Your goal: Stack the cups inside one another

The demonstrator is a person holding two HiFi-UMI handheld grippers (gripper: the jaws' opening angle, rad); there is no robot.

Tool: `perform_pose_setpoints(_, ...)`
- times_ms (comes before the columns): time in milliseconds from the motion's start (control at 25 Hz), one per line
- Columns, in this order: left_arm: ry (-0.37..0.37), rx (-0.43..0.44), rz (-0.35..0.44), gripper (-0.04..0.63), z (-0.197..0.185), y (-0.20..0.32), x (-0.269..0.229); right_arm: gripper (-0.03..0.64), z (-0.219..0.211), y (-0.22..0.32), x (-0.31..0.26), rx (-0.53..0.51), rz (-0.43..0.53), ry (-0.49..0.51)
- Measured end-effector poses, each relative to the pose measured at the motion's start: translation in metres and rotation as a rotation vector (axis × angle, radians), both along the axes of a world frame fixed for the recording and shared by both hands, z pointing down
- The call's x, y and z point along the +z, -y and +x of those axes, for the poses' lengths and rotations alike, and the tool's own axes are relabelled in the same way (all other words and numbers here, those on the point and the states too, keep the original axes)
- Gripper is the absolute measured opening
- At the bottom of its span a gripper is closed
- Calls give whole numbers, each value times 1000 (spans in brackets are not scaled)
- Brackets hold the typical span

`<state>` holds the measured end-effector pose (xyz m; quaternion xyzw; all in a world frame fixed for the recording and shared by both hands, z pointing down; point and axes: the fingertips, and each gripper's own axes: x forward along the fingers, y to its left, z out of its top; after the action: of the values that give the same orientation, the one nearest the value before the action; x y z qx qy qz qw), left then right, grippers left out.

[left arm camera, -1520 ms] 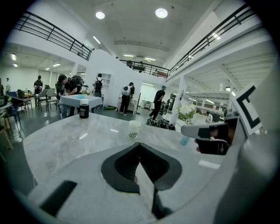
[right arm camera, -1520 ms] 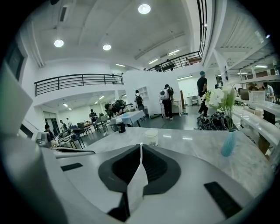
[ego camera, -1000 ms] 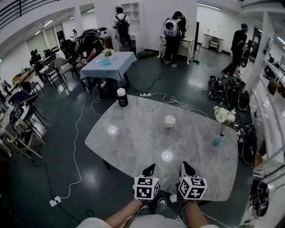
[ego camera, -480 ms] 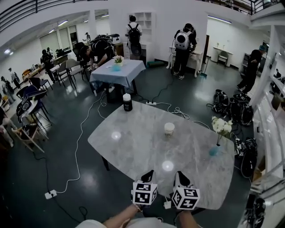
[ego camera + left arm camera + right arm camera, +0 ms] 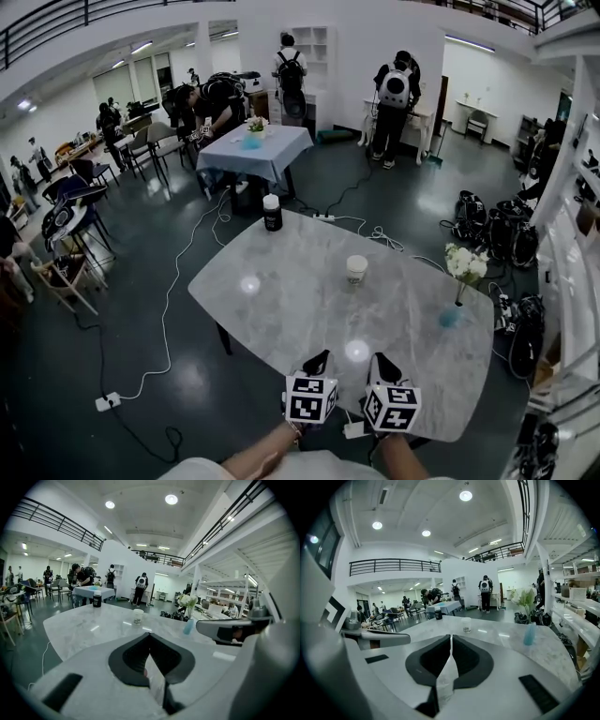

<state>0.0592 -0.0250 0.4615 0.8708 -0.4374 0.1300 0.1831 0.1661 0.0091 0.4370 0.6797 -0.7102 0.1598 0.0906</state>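
A single white paper cup (image 5: 356,269) stands upright near the middle of the grey marble table (image 5: 281,309); it also shows in the left gripper view as the cup (image 5: 137,616) and in the right gripper view as the cup (image 5: 466,625). My left gripper (image 5: 321,357) and right gripper (image 5: 380,360) hover side by side over the table's near edge, well short of the cup. Both point toward it. The left gripper (image 5: 150,635) has its jaws together with nothing between them. The right gripper (image 5: 451,637) is likewise shut and empty.
A black jar with a white lid (image 5: 273,213) stands at the table's far edge. A blue vase (image 5: 453,316) with white flowers (image 5: 466,262) sits at the right edge. Cables run over the floor behind the table. People, chairs and a cloth-covered table (image 5: 254,147) fill the room beyond.
Both grippers have drifted a little near the table's front edge, jaws still together. The head view has tilted up slightly. The cup has not moved.
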Motion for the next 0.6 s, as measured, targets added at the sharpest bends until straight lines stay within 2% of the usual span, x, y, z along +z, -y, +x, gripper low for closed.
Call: perform_pose_setpoints(600, 7, -16, -8, -5, 0, 2, 2, 8, 2, 2, 4, -4, -18, 1)
